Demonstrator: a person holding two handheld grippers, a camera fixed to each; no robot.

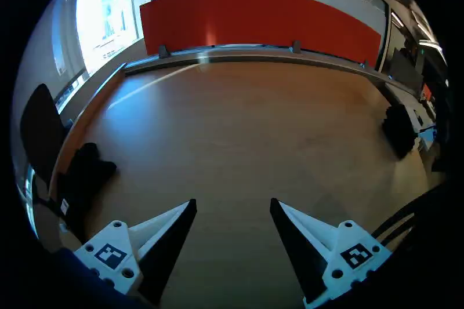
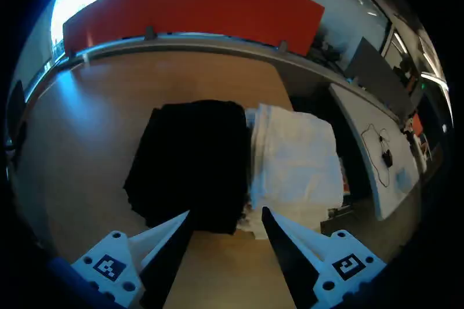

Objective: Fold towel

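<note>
Left gripper (image 1: 232,201) and right gripper (image 2: 225,210) both stand apart, empty. A black towel (image 2: 191,158) lies at frame centre, with white towels (image 2: 296,158) touching its right edge. The cloth is probably soft, limp and light, so pinch a near corner.

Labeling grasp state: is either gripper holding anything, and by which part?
Nothing held. Left gripper open over the table; right gripper open near the black towel.

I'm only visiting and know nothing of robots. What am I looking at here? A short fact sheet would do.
surface: wooden table
backdrop: orange partition
towels: black towel stack and white towel stack, side by side
left gripper: open, over bare wood, holding nothing
right gripper: open, at the near edge of both stacks, holding nothing
</note>
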